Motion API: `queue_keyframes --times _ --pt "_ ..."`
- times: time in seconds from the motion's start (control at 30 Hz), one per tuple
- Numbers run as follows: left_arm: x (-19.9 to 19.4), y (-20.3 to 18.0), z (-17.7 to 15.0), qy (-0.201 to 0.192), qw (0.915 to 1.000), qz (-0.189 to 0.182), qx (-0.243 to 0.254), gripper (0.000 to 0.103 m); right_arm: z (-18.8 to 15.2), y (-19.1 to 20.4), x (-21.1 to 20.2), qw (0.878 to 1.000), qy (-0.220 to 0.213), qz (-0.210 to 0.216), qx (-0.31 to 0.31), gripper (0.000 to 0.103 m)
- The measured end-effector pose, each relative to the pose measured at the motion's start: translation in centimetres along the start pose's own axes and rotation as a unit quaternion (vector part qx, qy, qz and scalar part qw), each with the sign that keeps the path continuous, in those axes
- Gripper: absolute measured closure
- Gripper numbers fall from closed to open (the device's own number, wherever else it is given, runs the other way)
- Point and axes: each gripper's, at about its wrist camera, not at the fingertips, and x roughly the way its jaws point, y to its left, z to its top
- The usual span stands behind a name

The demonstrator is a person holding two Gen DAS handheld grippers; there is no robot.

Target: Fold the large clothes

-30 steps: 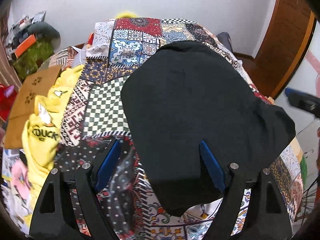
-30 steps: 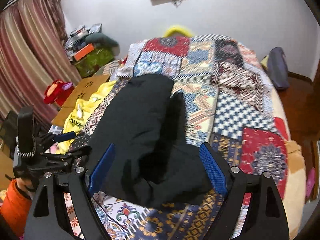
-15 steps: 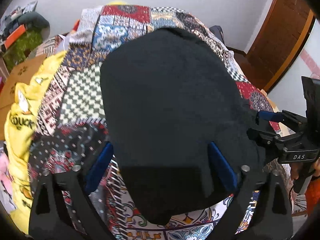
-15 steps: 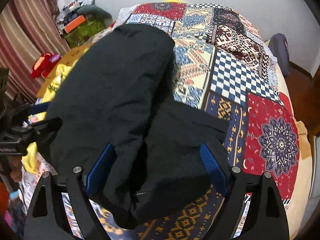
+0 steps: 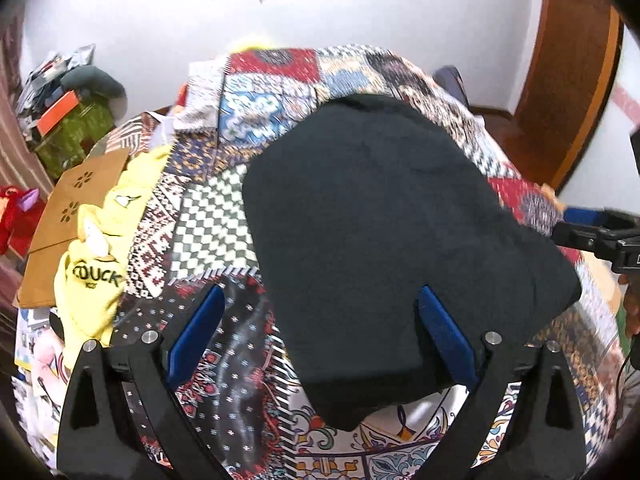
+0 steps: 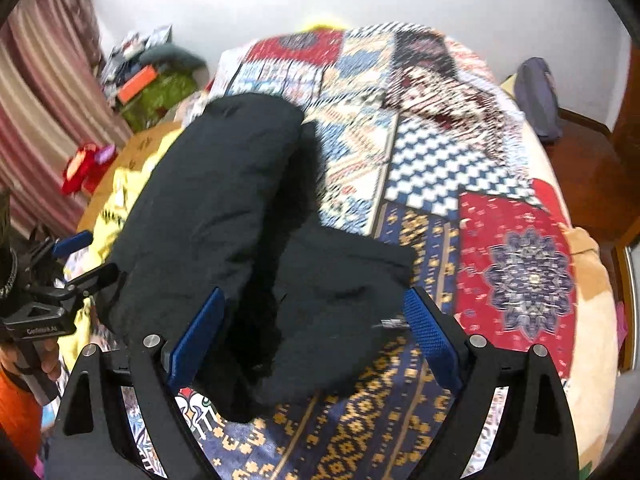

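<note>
Left wrist view: the left gripper (image 5: 320,336) has its blue fingers (image 5: 196,334) spread wide, holding nothing. A black garment (image 5: 380,220) lies folded on a bed covered by a patchwork quilt (image 5: 208,220). The garment's near end reaches between the fingers on the right side, its edge passing just beside the right pad, while bare quilt shows beside the left pad. A yellow shirt (image 5: 94,276) printed with the word DUCK lies at the quilt's left edge. The right gripper (image 5: 592,232) shows at the far right, beside the garment's corner. Compared with a second ago, the fingers have just been opening, and the garment lies much as it did.

Right wrist view: the right gripper (image 6: 314,338) also has its fingers wide apart, gripping nothing. The garment (image 6: 224,208) fills the space between them, a thick fold running away to the upper left and a flatter flap toward the right finger. The left gripper (image 6: 80,256) appears at the left edge, next to the garment. These fingers have just been opening too, and the garment now sits closer and larger in view than a second ago.
</note>
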Motion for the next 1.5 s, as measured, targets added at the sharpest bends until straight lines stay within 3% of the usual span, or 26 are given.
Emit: queue_keyframes --times 0.17,0.27,0.4,0.63,0.8,0.97,1.13,1.23,1.3,1.5 --pt "0.3 3.7 1.0 0.015 0.9957 -0.055 -0.073 0.004 -0.2 -2.8 -1.0 0.999 -0.009 0.0 0.049 0.013" --pt "2.2 5.4 0.9 0.046 0.9875 -0.096 -0.116 0.004 -0.9 -4.9 -0.3 0.996 0.007 0.01 0.09 0.013" --pt "5.3 6.5 -0.1 0.087 0.9701 -0.159 -0.161 0.004 -2.0 -6.8 1.7 0.989 0.044 0.031 0.141 0.013" --pt "8.7 6.3 -0.2 0.099 0.9412 -0.245 -0.21 0.0 -2.0 -7.7 5.1 0.972 0.082 0.109 0.193 0.013" --pt "10.3 6.2 0.2 0.097 0.9365 -0.256 -0.219 0.0 -1.6 -6.1 8.1 0.971 0.105 0.12 0.181 0.011" --pt "12.0 7.2 -0.2 0.112 0.9226 -0.279 -0.242 0.0 -0.6 -4.7 8.9 0.972 0.097 0.135 0.164 0.011" --pt "12.3 7.0 -0.2 0.114 0.9221 -0.277 -0.245 0.0 -0.1 -4.6 9.3 0.971 0.091 0.151 0.164 0.022" --pt "11.8 6.4 0.0 0.103 0.9287 -0.268 -0.235 0.003 -0.1 -4.9 9.1 0.963 0.092 0.183 0.173 0.046" --pt "11.2 6.0 0.1 0.093 0.9348 -0.259 -0.224 0.009 0.3 -4.6 9.0 0.961 0.092 0.194 0.175 0.061" --pt "8.9 5.3 0.7 0.065 0.9437 -0.255 -0.2 0.028 2.3 -2.6 6.7 0.973 0.061 0.18 0.129 0.076"
